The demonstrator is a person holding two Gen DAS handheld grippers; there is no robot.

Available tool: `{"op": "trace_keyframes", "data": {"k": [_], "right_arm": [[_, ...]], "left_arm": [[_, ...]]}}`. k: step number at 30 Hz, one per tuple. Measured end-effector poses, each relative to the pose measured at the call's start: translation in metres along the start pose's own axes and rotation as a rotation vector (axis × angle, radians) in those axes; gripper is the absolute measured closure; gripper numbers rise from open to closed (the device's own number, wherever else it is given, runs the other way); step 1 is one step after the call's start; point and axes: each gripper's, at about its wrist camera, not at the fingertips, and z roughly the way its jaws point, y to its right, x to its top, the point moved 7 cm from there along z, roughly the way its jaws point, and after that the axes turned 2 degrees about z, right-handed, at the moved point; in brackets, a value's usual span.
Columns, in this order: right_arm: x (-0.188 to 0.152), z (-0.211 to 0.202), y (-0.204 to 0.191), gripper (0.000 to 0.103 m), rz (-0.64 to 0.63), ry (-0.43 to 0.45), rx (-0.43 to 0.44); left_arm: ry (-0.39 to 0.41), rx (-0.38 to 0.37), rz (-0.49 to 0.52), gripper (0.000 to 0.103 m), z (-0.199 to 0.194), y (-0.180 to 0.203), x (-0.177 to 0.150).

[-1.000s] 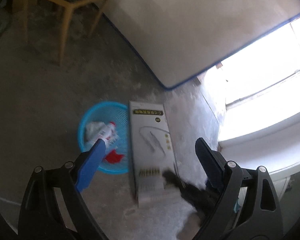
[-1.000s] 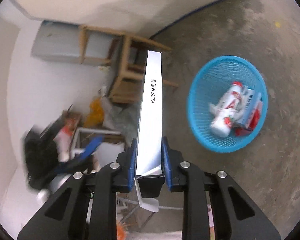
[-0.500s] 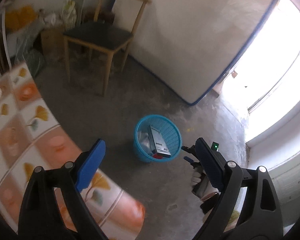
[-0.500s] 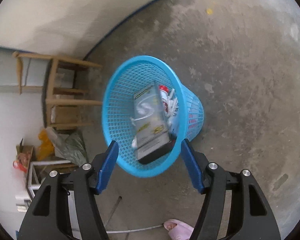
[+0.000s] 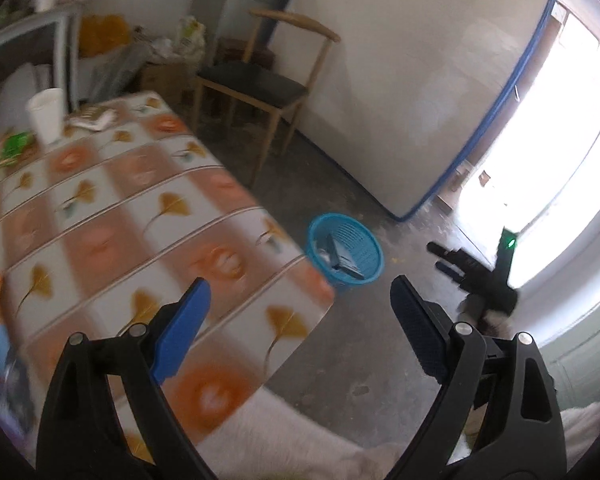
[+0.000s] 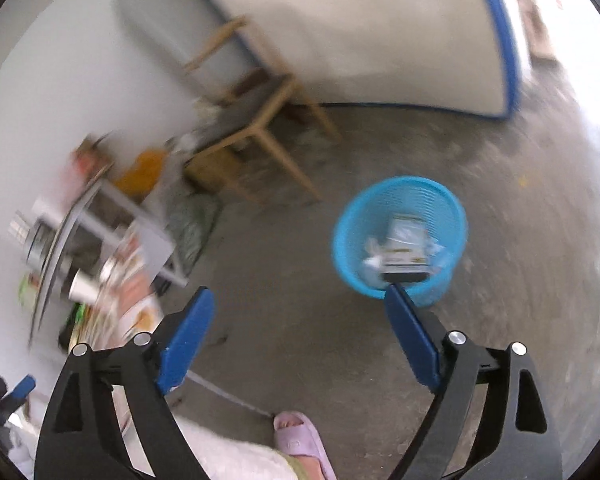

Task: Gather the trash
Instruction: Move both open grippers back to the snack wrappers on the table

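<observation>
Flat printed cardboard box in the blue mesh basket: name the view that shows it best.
Right wrist view. It looks down into the blue mesh basket, showing the flat printed cardboard box face-on. The left wrist view shows only a small dark sliver.

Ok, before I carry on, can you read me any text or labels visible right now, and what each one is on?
None can be read.
Box in the blue basket: it carries print, too blurred to read.
Packets on the table: too blurred to tell.

Concrete floor [image 6: 308,280], wooden chair [image 5: 260,84], leaning mattress [image 5: 400,80], bright window [image 5: 560,152]
</observation>
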Motion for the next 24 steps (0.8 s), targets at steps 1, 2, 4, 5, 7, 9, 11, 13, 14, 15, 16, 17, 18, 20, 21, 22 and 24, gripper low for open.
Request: {"op": "trace_keyframes", "data": {"k": [1, 2, 4, 5, 7, 9, 11, 13, 14, 15, 16, 17, 18, 20, 21, 22, 24], "right_arm": [[-0.003, -0.001, -0.016, 0.018, -0.026, -0.011, 0.028], [-0.008, -0.003, -0.038, 0.018, -0.052, -0.033, 0.073], [-0.020, -0.004, -0.072, 0.018, -0.077, -0.076, 0.149], [-0.029, -0.003, -0.096, 0.018, -0.103, -0.112, 0.199], [-0.046, 0.002, -0.132, 0.018, -0.148, -0.167, 0.257], [-0.071, 0.006, -0.173, 0.018, -0.189, -0.243, 0.334], [-0.100, 0.013, -0.214, 0.018, -0.227, -0.340, 0.418], [-0.127, 0.018, -0.247, 0.018, -0.251, -0.428, 0.483], [-0.144, 0.024, -0.267, 0.018, -0.260, -0.496, 0.518], [-0.156, 0.026, -0.279, 0.018, -0.267, -0.538, 0.536], [-0.169, 0.028, -0.294, 0.018, -0.277, -0.580, 0.551], [-0.180, 0.033, -0.306, 0.018, -0.286, -0.619, 0.564], [-0.195, 0.038, -0.323, 0.018, -0.295, -0.671, 0.580], [-0.215, 0.042, -0.346, 0.018, -0.312, -0.725, 0.592], [-0.227, 0.047, -0.358, 0.018, -0.320, -0.760, 0.598], [-0.236, 0.052, -0.369, 0.018, -0.324, -0.792, 0.604], [-0.252, 0.062, -0.388, 0.018, -0.330, -0.844, 0.596]], "left_arm": [[0.028, 0.020, 0.002, 0.016, -0.013, -0.002, -0.009], [0.055, 0.037, 0.004, 0.016, -0.025, -0.006, -0.018], [0.094, 0.070, 0.006, 0.016, -0.049, -0.013, -0.031], [0.106, 0.086, 0.004, 0.016, -0.057, -0.017, -0.036], [0.150, 0.143, -0.008, 0.016, -0.082, -0.033, -0.051], [0.190, 0.202, -0.026, 0.016, -0.104, -0.049, -0.062], [0.231, 0.263, -0.050, 0.016, -0.126, -0.066, -0.073], [0.270, 0.322, -0.086, 0.016, -0.149, -0.085, -0.088], [0.291, 0.351, -0.120, 0.016, -0.163, -0.096, -0.098], [0.306, 0.363, -0.144, 0.016, -0.171, -0.104, -0.104], [0.326, 0.377, -0.182, 0.016, -0.182, -0.114, -0.114], [0.345, 0.390, -0.220, 0.016, -0.193, -0.124, -0.123], [0.362, 0.401, -0.251, 0.016, -0.202, -0.132, -0.130], [0.404, 0.421, -0.329, 0.016, -0.224, -0.151, -0.147], [0.425, 0.425, -0.381, 0.016, -0.235, -0.162, -0.156], [0.442, 0.425, -0.439, 0.016, -0.244, -0.174, -0.166], [0.468, 0.408, -0.547, 0.016, -0.255, -0.195, -0.183]]}}
